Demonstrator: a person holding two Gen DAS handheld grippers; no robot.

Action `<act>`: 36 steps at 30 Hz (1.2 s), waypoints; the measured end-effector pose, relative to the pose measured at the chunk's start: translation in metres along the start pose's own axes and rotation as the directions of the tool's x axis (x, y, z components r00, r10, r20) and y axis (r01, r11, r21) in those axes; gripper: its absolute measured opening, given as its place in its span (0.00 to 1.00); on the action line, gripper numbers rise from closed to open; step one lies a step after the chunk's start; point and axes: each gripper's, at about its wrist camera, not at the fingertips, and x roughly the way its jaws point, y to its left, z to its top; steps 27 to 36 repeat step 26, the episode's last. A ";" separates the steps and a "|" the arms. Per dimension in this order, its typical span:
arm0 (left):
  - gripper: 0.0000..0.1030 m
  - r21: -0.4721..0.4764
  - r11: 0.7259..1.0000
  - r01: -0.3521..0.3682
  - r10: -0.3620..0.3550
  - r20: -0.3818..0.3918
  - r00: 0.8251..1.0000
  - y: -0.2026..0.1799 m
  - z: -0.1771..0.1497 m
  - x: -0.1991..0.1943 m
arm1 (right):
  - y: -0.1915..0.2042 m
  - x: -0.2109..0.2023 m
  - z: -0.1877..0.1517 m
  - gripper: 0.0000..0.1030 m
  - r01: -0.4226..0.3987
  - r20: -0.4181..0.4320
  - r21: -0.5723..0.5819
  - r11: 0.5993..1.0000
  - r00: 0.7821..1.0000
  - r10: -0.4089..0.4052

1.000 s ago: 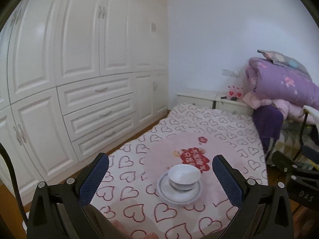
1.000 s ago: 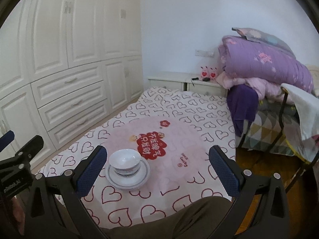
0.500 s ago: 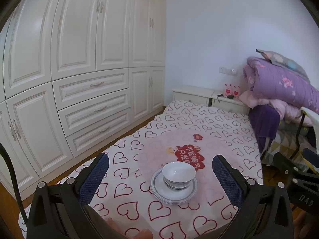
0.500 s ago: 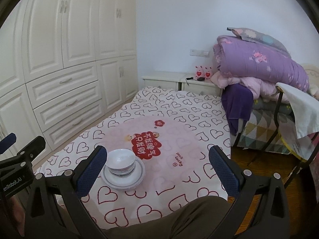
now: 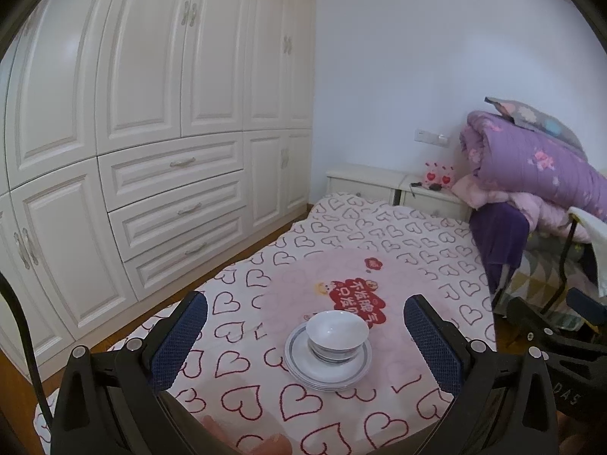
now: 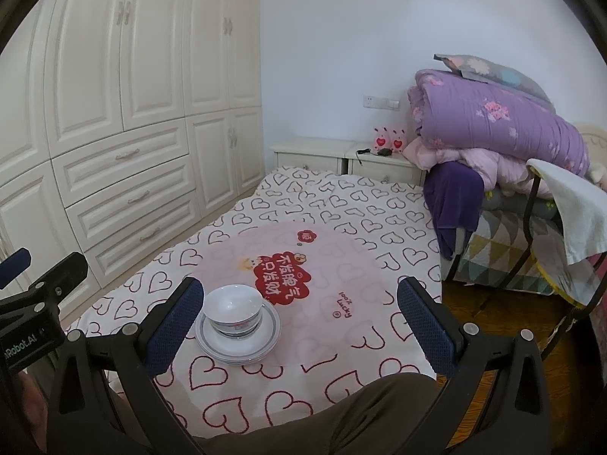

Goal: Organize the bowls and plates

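White bowls [image 5: 337,331] [image 6: 233,309] sit nested on a stack of blue-rimmed white plates [image 5: 328,373] [image 6: 265,335], on a heart-patterned cloth [image 5: 379,235] [image 6: 341,204]. My left gripper [image 5: 303,331] hangs open above the near edge of the cloth, the stack between and beyond its blue pads, not touched. My right gripper [image 6: 299,311] is open too, nothing between its fingers, with the stack just past its left pad [image 6: 174,326]. Each gripper's body shows at the edge of the other's view.
A white wardrobe with drawers [image 5: 170,204] runs along the left. White nightstands [image 6: 341,159] stand at the back wall. Purple and pink bedding [image 6: 493,129] is piled at the right, beside a rack with a towel [image 6: 569,212]. A person's leg [image 6: 341,409] lies below.
Both cameras have risen and pulled back a little, so the plate stack sits lower and more of the cloth shows. Bowls and plates have not moved. Both grippers stayed open.
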 end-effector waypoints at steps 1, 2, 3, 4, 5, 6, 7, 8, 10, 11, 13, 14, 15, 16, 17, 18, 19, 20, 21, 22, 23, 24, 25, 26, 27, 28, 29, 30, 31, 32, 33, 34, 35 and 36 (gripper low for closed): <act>0.99 -0.001 1.000 0.002 -0.002 0.000 1.000 0.000 0.000 -0.001 | 0.001 0.000 0.001 1.00 -0.002 0.001 -0.001 1.000 1.000 0.002; 0.99 -0.001 1.000 0.001 -0.001 0.000 1.000 0.001 0.001 -0.001 | 0.001 0.000 0.002 1.00 -0.003 0.001 -0.003 1.000 1.000 0.003; 0.99 -0.001 1.000 -0.001 0.001 0.003 1.000 0.000 0.001 -0.003 | 0.003 0.001 0.004 1.00 -0.003 0.002 -0.004 1.000 1.000 0.003; 0.99 0.000 1.000 -0.003 0.003 0.005 1.000 0.001 0.001 -0.003 | 0.004 0.001 0.005 1.00 -0.004 0.002 -0.004 1.000 1.000 0.004; 0.99 0.000 1.000 -0.003 0.003 0.006 1.000 0.001 0.002 -0.003 | 0.004 0.001 0.005 1.00 -0.005 0.001 -0.004 1.000 1.000 0.005; 0.99 0.000 1.000 -0.002 0.002 0.007 1.000 0.001 0.002 -0.003 | 0.005 0.001 0.006 1.00 -0.006 0.003 -0.004 1.000 1.000 0.006; 0.99 0.000 1.000 -0.001 0.001 0.009 1.000 0.001 0.003 -0.003 | 0.006 0.000 0.007 1.00 -0.005 0.005 -0.005 1.000 1.000 0.005; 0.99 0.000 1.000 -0.001 0.001 0.011 1.000 0.001 0.003 -0.003 | 0.007 0.000 0.007 1.00 -0.005 0.007 -0.005 1.000 1.000 0.005; 0.99 0.000 1.000 -0.004 0.004 0.019 1.000 0.000 0.001 -0.005 | 0.008 0.000 0.008 1.00 -0.006 0.011 -0.005 1.000 1.000 0.006; 0.99 0.000 1.000 -0.006 0.006 0.024 1.000 0.000 0.002 -0.005 | 0.008 -0.001 0.009 1.00 -0.007 0.013 -0.005 1.000 1.000 0.007; 0.99 0.001 1.000 -0.006 0.006 0.029 1.000 -0.001 0.000 -0.007 | 0.010 -0.002 0.008 1.00 -0.007 0.016 -0.005 1.000 1.000 0.007; 0.99 0.000 1.000 -0.005 0.005 0.031 1.000 -0.002 0.000 -0.007 | 0.011 -0.002 0.008 1.00 -0.007 0.017 -0.005 1.000 1.000 0.007; 0.99 0.001 1.000 -0.005 0.005 0.032 0.999 -0.002 -0.001 -0.007 | 0.012 -0.002 0.008 1.00 -0.008 0.018 -0.006 1.000 1.000 0.008; 0.99 0.002 1.000 -0.006 0.006 0.032 0.999 -0.002 -0.001 -0.007 | 0.013 -0.002 0.008 1.00 -0.009 0.019 -0.006 1.000 1.000 0.009; 0.99 0.004 1.000 -0.008 0.008 0.033 0.999 -0.003 -0.002 -0.008 | 0.013 -0.002 0.007 1.00 -0.010 0.020 -0.007 1.000 1.000 0.010; 0.99 0.007 1.000 -0.009 0.009 0.036 0.999 -0.004 -0.003 -0.008 | 0.014 -0.002 0.008 1.00 -0.011 0.022 -0.008 1.000 1.000 0.011; 0.99 0.010 1.000 -0.010 0.010 0.039 0.999 -0.004 -0.003 -0.009 | 0.014 -0.003 0.007 1.00 -0.011 0.023 -0.009 1.000 1.000 0.011; 0.99 0.009 1.000 -0.011 0.011 0.042 0.999 -0.004 -0.003 -0.010 | 0.015 -0.003 0.007 1.00 -0.012 0.024 -0.010 1.000 1.000 0.012; 0.99 0.009 1.000 -0.011 0.011 0.046 0.999 -0.005 -0.003 -0.011 | 0.016 -0.003 0.007 1.00 -0.013 0.024 -0.011 1.000 1.000 0.013; 0.99 0.008 1.000 -0.011 0.010 0.051 0.999 -0.005 -0.004 -0.011 | 0.017 -0.004 0.007 1.00 -0.014 0.025 -0.011 1.000 1.000 0.015; 0.99 0.007 1.000 -0.012 0.011 0.054 0.998 -0.005 -0.004 -0.012 | 0.017 -0.004 0.007 1.00 -0.015 0.026 -0.011 1.000 1.000 0.015; 0.99 0.005 1.000 -0.013 0.013 0.059 0.998 -0.005 -0.005 -0.013 | 0.018 -0.003 0.008 1.00 -0.016 0.027 -0.012 1.000 0.999 0.017; 0.99 0.004 1.000 -0.011 0.010 0.065 0.998 -0.005 -0.006 -0.013 | 0.017 -0.004 0.006 1.00 -0.017 0.028 -0.012 1.000 0.999 0.018; 0.99 0.005 1.000 -0.007 0.007 0.067 0.998 -0.005 -0.007 -0.014 | 0.018 -0.004 0.006 1.00 -0.018 0.029 -0.012 1.000 0.999 0.018; 0.99 0.005 1.000 -0.007 0.007 0.067 0.998 -0.005 -0.007 -0.014 | 0.018 -0.004 0.006 1.00 -0.018 0.029 -0.012 1.000 0.999 0.018; 0.99 0.005 1.000 -0.007 0.007 0.067 0.998 -0.005 -0.007 -0.014 | 0.018 -0.004 0.006 1.00 -0.018 0.029 -0.012 1.000 0.999 0.018; 0.99 0.005 1.000 -0.007 0.007 0.067 0.998 -0.005 -0.007 -0.014 | 0.018 -0.004 0.006 1.00 -0.018 0.029 -0.012 1.000 0.999 0.018; 0.99 0.005 1.000 -0.007 0.007 0.067 0.998 -0.005 -0.007 -0.014 | 0.018 -0.004 0.006 1.00 -0.018 0.029 -0.012 1.000 0.999 0.018; 0.99 0.005 1.000 -0.007 0.007 0.067 0.998 -0.005 -0.007 -0.014 | 0.018 -0.004 0.006 1.00 -0.018 0.029 -0.012 1.000 0.999 0.018; 0.99 0.005 1.000 -0.007 0.007 0.067 0.998 -0.005 -0.007 -0.014 | 0.018 -0.004 0.006 1.00 -0.018 0.029 -0.012 1.000 0.999 0.018; 0.99 0.005 1.000 -0.007 0.007 0.067 0.998 -0.005 -0.007 -0.014 | 0.018 -0.004 0.006 1.00 -0.018 0.029 -0.012 1.000 0.999 0.018; 0.99 0.005 1.000 -0.007 0.007 0.067 0.998 -0.005 -0.007 -0.014 | 0.018 -0.004 0.006 1.00 -0.018 0.029 -0.012 1.000 0.999 0.018; 0.99 0.005 1.000 -0.007 0.007 0.067 0.998 -0.005 -0.007 -0.014 | 0.018 -0.004 0.006 1.00 -0.018 0.029 -0.012 1.000 0.999 0.018; 0.99 0.005 1.000 -0.007 0.007 0.067 0.998 -0.005 -0.007 -0.014 | 0.018 -0.004 0.006 1.00 -0.018 0.029 -0.012 1.000 0.999 0.018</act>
